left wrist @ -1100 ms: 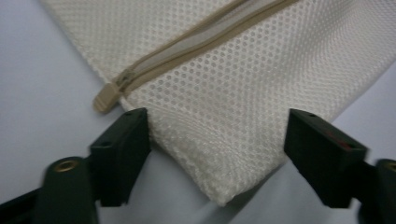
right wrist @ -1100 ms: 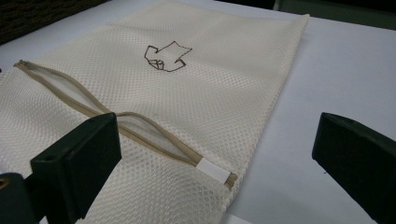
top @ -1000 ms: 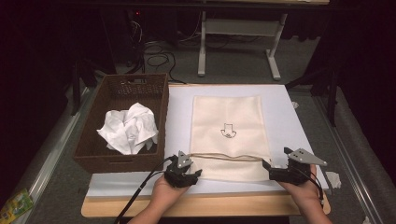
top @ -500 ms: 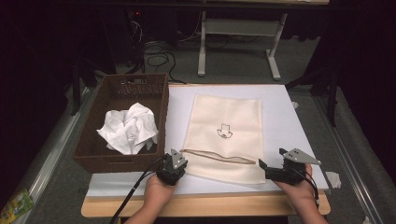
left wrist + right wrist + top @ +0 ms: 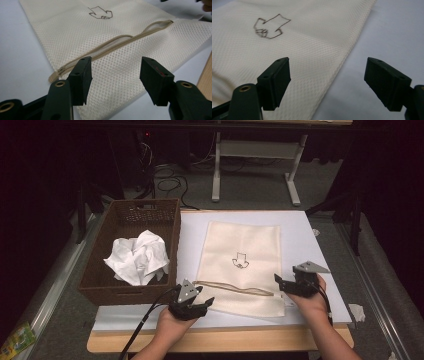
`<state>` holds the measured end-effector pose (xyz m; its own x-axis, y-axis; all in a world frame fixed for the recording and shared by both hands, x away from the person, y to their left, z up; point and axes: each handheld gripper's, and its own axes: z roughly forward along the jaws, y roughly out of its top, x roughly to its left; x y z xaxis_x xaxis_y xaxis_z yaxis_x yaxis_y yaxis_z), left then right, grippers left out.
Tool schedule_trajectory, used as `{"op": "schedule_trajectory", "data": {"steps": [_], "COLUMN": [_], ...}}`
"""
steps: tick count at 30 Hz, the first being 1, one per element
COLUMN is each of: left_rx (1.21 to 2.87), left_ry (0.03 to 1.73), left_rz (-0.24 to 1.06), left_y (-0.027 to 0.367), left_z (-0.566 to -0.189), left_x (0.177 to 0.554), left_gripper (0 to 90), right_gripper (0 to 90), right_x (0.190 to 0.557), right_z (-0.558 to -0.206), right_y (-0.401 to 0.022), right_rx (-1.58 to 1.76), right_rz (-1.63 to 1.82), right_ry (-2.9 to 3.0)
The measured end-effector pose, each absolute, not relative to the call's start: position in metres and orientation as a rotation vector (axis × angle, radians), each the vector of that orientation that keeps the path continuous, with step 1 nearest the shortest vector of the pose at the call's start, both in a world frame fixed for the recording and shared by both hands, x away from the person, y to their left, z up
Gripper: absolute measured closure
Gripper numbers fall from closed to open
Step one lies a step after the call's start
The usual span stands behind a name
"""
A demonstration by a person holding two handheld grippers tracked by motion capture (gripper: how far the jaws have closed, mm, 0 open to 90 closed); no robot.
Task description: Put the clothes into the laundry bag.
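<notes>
Fingers [image 5: 81,75] of the left gripper [image 5: 200,304] stood parted with nothing between the pads; the jaws had just been opening, and they hung just above the near corner of the mesh bag [image 5: 241,260], by the end of its zipper [image 5: 112,43]. In the left gripper view the zipper ran away from the jaws, partly undone, its pull lying at the bag's edge just beside the left pad. Whether a pad brushed the mesh could not be told.

Over at the right gripper [image 5: 281,282], the jaws were wide apart, though they had just been closing a little, and held nothing. In the right gripper view the bag's side edge passed between them: one pad over the mesh, the other over the white sheet [image 5: 310,240].

That bag lay flat on the sheet in the middle of the table, a small arrow drawing [image 5: 240,260] on it. Beside it, to the left, stood a brown basket [image 5: 100,285] with crumpled white cloth [image 5: 137,257] inside.
</notes>
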<state>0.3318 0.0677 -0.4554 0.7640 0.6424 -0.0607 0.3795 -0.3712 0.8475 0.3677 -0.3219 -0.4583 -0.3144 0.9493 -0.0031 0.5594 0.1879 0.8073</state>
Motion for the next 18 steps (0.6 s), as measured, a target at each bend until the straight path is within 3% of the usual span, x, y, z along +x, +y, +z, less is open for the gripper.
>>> {"op": "schedule_trajectory", "data": {"steps": [6, 11, 12, 13, 14, 15, 16, 18], "left_rx": [2.007, 2.016, 2.019, 2.019, 2.019, 2.018, 2.02, 2.023], "left_ry": [0.755, 0.745, 0.745, 0.745, 0.744, 0.745, 0.738, 0.737], "left_rz": [0.347, 0.363, 0.364, 0.364, 0.362, 0.36, 0.359, 0.358], "left_y": [0.071, 0.07, 0.07, 0.07, 0.07, 0.07, 0.069, 0.068], "left_z": [-0.455, -0.456, -0.457, -0.457, -0.457, -0.457, -0.457, -0.457], "left_x": [0.332, 0.332, 0.331, 0.331, 0.331, 0.331, 0.331, 0.331], "left_gripper": [41.0, 40.0, 39.9, 39.9, 39.9, 39.9, 39.9, 39.9], "right_gripper": [28.8, 33.2, 40.1, 40.1, 52.6, 52.6, 67.5, 71.8], "right_x": [0.431, 0.454, 0.46, 0.46, 0.461, 0.461, 0.461, 0.46], "right_z": [-0.472, -0.48, -0.481, -0.481, -0.481, -0.481, -0.48, -0.48], "right_y": [-0.327, -0.328, -0.326, -0.326, -0.325, -0.325, -0.325, -0.325], "right_rx": [1.537, 1.597, 1.593, 1.593, 1.584, 1.584, 1.56, 1.546], "right_rz": [0.929, 0.881, 0.863, 0.863, 0.861, 0.861, 0.888, 0.885], "right_ry": [1.924, 1.926, 1.926, 1.926, 1.929, 1.929, 1.95, 1.961]}}
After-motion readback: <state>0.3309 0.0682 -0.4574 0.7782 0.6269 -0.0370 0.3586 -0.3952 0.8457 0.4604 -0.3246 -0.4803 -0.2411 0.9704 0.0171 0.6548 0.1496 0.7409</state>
